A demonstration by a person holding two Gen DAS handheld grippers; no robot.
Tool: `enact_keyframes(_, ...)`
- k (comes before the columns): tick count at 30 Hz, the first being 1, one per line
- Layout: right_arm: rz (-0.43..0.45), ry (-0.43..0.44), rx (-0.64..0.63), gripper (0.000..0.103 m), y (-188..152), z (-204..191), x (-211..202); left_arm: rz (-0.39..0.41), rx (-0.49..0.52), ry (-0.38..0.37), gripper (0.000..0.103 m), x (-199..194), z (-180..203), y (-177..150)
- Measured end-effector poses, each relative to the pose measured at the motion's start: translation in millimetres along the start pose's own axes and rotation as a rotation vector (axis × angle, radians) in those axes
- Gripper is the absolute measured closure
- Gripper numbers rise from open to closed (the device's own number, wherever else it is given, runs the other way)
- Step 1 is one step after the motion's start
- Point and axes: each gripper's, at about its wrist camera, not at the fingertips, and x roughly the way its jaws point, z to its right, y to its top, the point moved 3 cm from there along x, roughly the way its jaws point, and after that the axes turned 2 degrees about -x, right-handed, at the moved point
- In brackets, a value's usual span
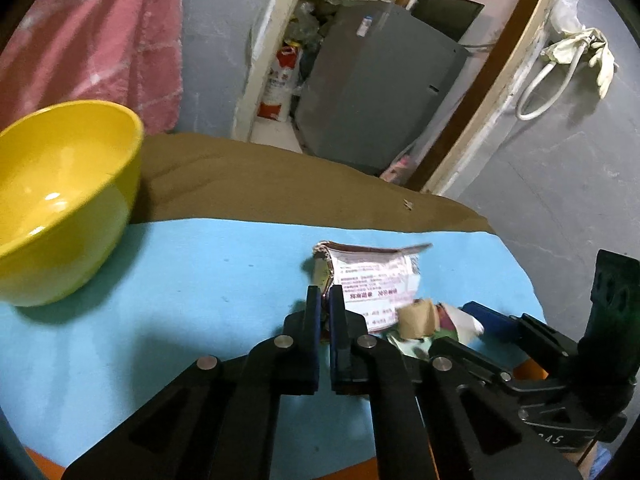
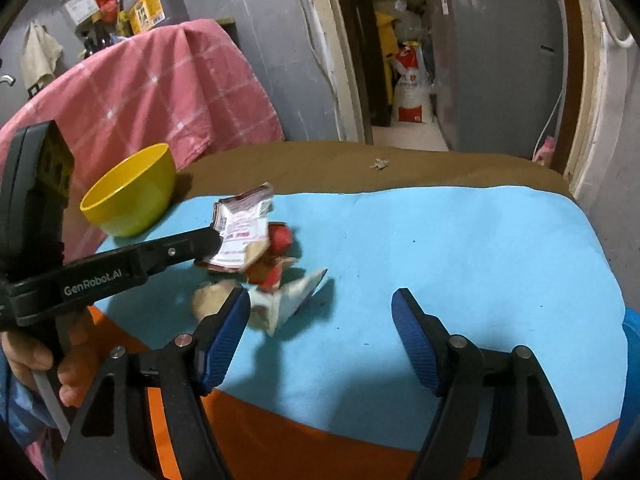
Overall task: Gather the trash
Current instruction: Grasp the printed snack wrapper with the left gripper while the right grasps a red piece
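My left gripper point(image 1: 325, 294) is shut on the edge of a torn printed wrapper point(image 1: 376, 280), seen from the side in the right wrist view point(image 2: 240, 232). Crumpled red, tan and white scraps point(image 2: 280, 280) lie beside it on the blue mat point(image 2: 460, 248); they also show in the left wrist view point(image 1: 424, 320). My right gripper point(image 2: 320, 312) is open and empty, just right of the scraps, low over the mat. A yellow bowl point(image 1: 60, 200) stands at the left, also seen in the right wrist view point(image 2: 132, 192).
The mat lies on a brown-covered table point(image 2: 320, 164) with an orange front edge point(image 2: 320, 452). A small scrap point(image 2: 380, 164) lies on the brown cloth at the back. A pink cloth point(image 2: 152, 92) hangs behind the bowl. A doorway with a grey cabinet point(image 2: 492, 60) is beyond.
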Motion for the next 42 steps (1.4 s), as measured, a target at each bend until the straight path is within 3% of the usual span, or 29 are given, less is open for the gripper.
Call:
enact_keyframes(8,-0.016,0.025,-0.047,0.03,-0.8,-11.6,3.1,0.071,-0.002,0.088,0.102,-26.5,-18.0,-10.8)
enact_keyframes(18,-0.067,-0.006,-0.108,0.03,-2.8,-24.1,14.7,0.068,-0.015,0.098,0.102,-28.1,-29.2,-25.6)
enact_keyframes(26,0.053,-0.014,-0.151,0.031,0.3,-34.4,-5.7,0.076,-0.053,0.067,0.102,-34.6,-32.7,-25.4)
enact_keyframes(31,0.103,0.013,-0.202,0.043,3.2,-48.5,-13.0,0.091,-0.108,0.04,0.101,-39.1,-44.7,-25.1)
enact_keyframes(37,0.005,0.034,-0.187,0.061,-1.3,-48.9,7.6,0.09,-0.105,0.037,0.102,-40.4,-45.8,-25.1)
enact_keyframes(42,0.001,0.053,-0.153,0.075,-2.1,-43.4,7.6,0.09,-0.107,0.035,0.102,-39.9,-44.3,-25.4)
